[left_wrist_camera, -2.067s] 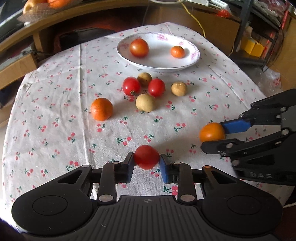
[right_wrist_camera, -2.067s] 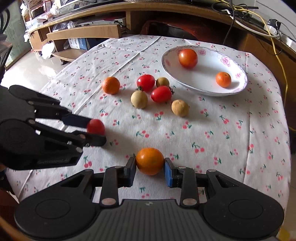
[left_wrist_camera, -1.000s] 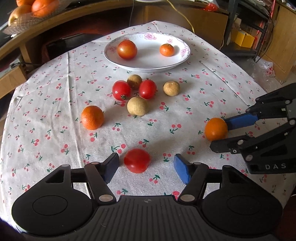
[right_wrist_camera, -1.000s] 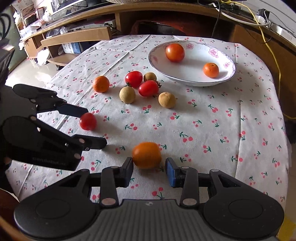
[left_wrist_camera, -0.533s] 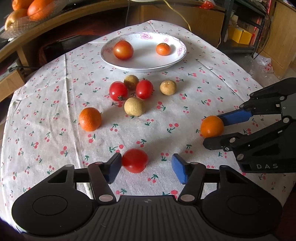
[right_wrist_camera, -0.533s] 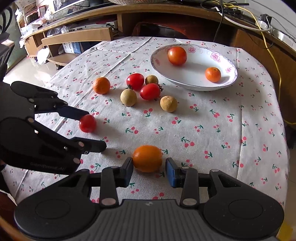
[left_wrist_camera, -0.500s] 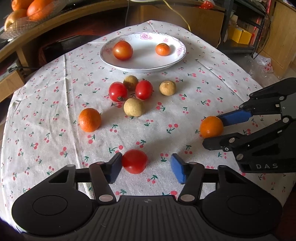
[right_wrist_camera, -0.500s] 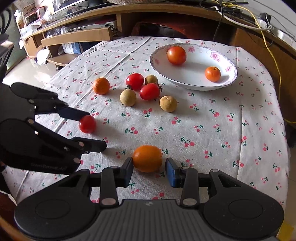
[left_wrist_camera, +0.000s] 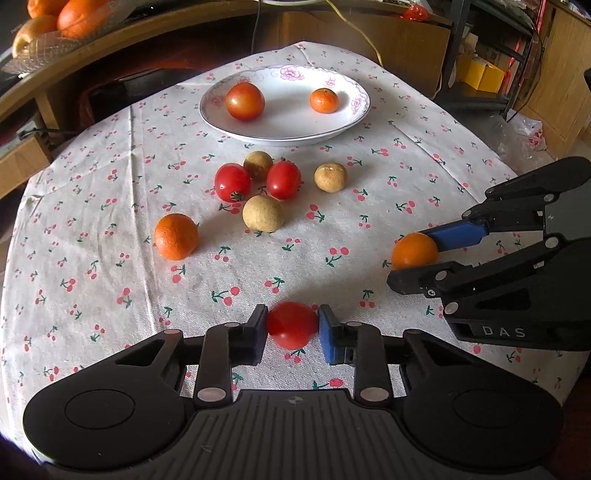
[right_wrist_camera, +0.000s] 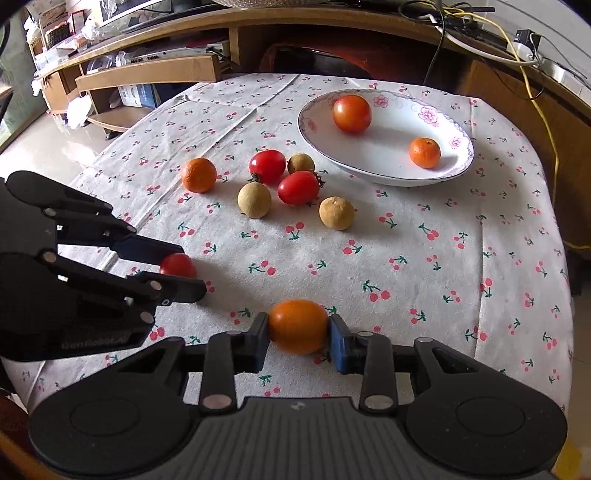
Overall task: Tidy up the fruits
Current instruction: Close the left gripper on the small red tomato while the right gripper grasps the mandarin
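Note:
My left gripper [left_wrist_camera: 291,328] is shut on a small red tomato [left_wrist_camera: 291,325] near the table's front edge; the same tomato [right_wrist_camera: 178,265] shows between its fingers in the right wrist view. My right gripper [right_wrist_camera: 298,334] is shut on an orange [right_wrist_camera: 297,325], seen from the side as the orange [left_wrist_camera: 414,251] at the right. A white flowered plate [left_wrist_camera: 347,122] at the back holds a large tomato [left_wrist_camera: 245,101] and a small orange [left_wrist_camera: 324,100]. Before it lie two red tomatoes [left_wrist_camera: 232,182], three tan round fruits [left_wrist_camera: 263,213] and another orange [left_wrist_camera: 176,236].
The round table wears a cherry-print cloth [left_wrist_camera: 92,206]. A wooden shelf runs behind it, with a mesh basket of oranges [left_wrist_camera: 55,18] at the top left. A yellow cable [right_wrist_camera: 543,122] hangs past the far right edge. Boxes and shelving [left_wrist_camera: 484,74] stand at the right.
Half a second ago both grippers stood open around their fruits on the cloth. Both have since closed, the left on the tomato and the right on the orange.

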Motion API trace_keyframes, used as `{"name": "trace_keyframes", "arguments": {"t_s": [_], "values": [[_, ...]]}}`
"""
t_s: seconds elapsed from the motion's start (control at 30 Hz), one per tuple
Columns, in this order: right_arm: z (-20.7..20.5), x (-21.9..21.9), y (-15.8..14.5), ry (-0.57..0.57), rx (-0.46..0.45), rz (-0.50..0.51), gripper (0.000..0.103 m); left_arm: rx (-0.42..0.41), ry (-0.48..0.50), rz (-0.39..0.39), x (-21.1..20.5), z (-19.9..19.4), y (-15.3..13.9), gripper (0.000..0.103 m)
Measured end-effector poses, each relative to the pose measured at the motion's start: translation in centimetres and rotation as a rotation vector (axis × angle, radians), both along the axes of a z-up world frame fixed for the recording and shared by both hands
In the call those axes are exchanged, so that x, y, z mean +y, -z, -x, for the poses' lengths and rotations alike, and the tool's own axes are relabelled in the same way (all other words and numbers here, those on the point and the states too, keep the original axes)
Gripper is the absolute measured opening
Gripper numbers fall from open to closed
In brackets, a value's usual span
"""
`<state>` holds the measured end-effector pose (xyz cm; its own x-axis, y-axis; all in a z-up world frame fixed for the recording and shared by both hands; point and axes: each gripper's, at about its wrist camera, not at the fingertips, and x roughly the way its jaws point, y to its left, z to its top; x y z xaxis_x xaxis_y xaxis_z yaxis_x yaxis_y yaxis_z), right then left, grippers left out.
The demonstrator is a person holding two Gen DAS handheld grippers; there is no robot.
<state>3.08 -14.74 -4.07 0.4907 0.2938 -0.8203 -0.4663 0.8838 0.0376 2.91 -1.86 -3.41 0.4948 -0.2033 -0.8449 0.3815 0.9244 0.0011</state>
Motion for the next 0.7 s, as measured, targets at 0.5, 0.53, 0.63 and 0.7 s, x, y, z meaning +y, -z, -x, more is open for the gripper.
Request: {"name": "trace_keyframes", "arguments": {"t_s": [0.5, 0.53, 0.63, 0.7], "values": [[-0.72, 0.13, 0.08, 0.007, 0.014, -0.016, 0.034, 0.002, 0.034, -0.001, -0.21, 0.41, 0.23, 0.049], [-0.71, 0.13, 0.08, 0.008, 0.014, -0.016, 0.034, 0.005, 0.031, 0.004, -0.10, 0.36, 0.22, 0.049], [-0.66, 0.24, 0.03, 0.005, 0.015, -0.016, 0.034, 0.011, 0.021, 0.013, 0.07, 0.23, 0.11, 0.042], [-0.60, 0.36, 0.03, -0.002, 0.015, -0.010, 0.034, 0.009, 0.010, 0.013, 0.13, 0.13, -0.01, 0.036]]}}
